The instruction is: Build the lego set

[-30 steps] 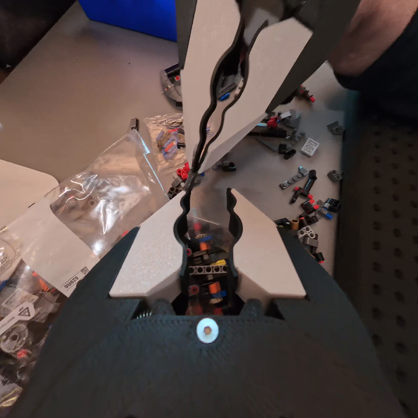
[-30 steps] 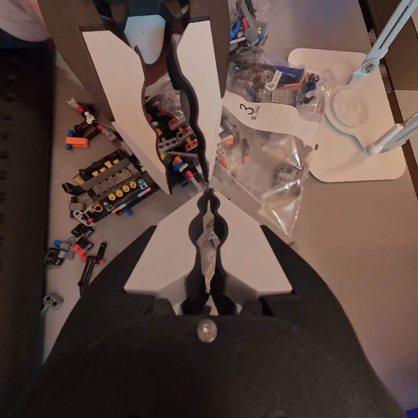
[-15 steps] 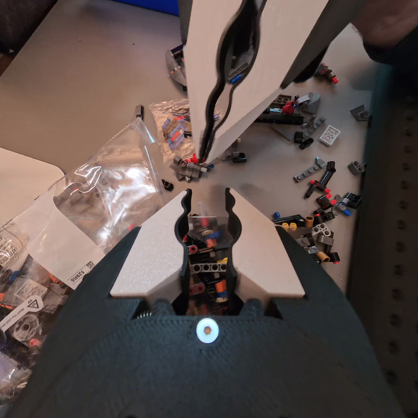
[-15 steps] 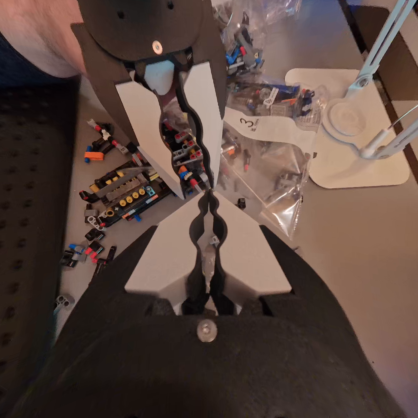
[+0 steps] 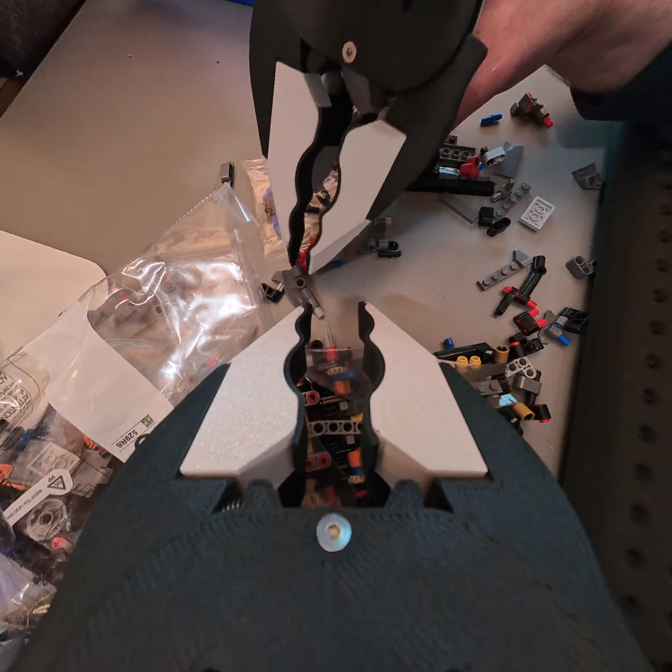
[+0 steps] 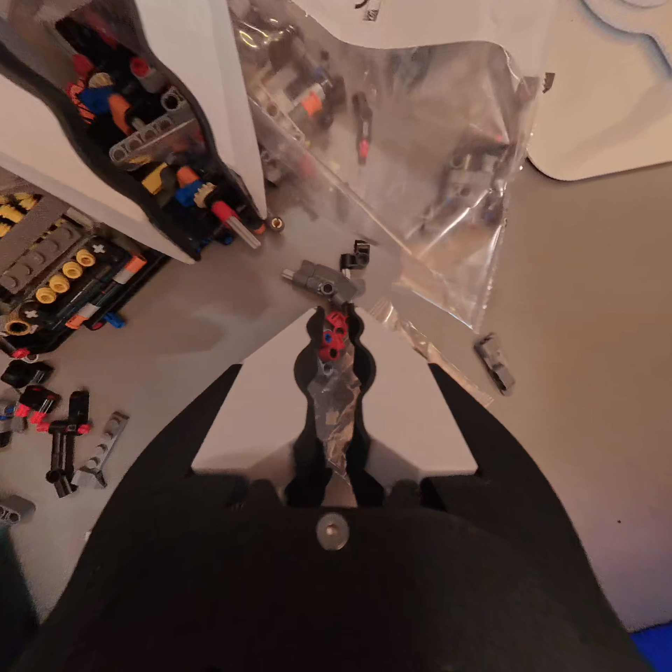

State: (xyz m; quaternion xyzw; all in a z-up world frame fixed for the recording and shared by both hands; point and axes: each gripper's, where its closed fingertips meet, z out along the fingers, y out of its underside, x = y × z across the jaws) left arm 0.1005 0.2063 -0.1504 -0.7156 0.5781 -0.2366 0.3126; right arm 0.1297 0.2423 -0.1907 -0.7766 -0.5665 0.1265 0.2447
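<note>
Left gripper (image 5: 332, 309) wavy white fingers spread over studded multicolour lego build (image 5: 334, 400), right gripper (image 6: 334, 312) pinching knobbly red piece (image 6: 334, 334) joined to grey connector (image 6: 322, 282), crinkled clear bag (image 6: 418, 152) beside.

Two matching tools: left claw (image 5: 332, 309) and right claw (image 6: 334, 312) with white wedge fingers (image 5: 251, 403), wavy black inner edges, textured black printed bodies, one silver screw (image 5: 333, 533) each. Dark sleeve (image 5: 618, 105).

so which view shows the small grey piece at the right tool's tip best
The right wrist view: the grey piece sits sharp and unobstructed just beyond the right tool, its pin and side hole clear. The left wrist view shows the same piece smaller and farther off, below that tool's tip.
</note>
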